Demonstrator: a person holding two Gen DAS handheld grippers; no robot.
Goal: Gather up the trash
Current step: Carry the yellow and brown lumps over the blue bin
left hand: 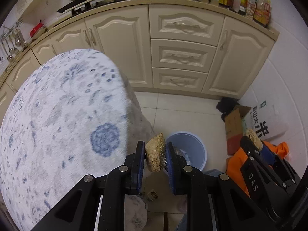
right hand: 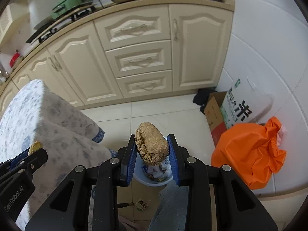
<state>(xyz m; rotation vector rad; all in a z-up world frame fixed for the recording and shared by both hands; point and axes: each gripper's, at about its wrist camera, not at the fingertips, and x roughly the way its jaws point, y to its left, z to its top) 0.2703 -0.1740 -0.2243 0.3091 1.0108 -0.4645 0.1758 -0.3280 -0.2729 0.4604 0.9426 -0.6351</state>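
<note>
While both grippers hang over the kitchen floor, each one is pinching a brown crumpled paper wad.

The left gripper (left hand: 155, 154) squeezes a small wad (left hand: 154, 153) at lower centre, beside the blue trash bin (left hand: 194, 144). The right gripper (right hand: 152, 152) clamps a bigger wad (right hand: 151, 144) directly above that bin, orange bag (right hand: 248, 150) at right.

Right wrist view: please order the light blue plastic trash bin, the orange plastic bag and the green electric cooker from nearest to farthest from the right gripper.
1. Light blue plastic trash bin, directly under the right gripper.
2. Orange plastic bag, on the floor to the right.
3. Green electric cooker, on the counter, upper left.
</note>
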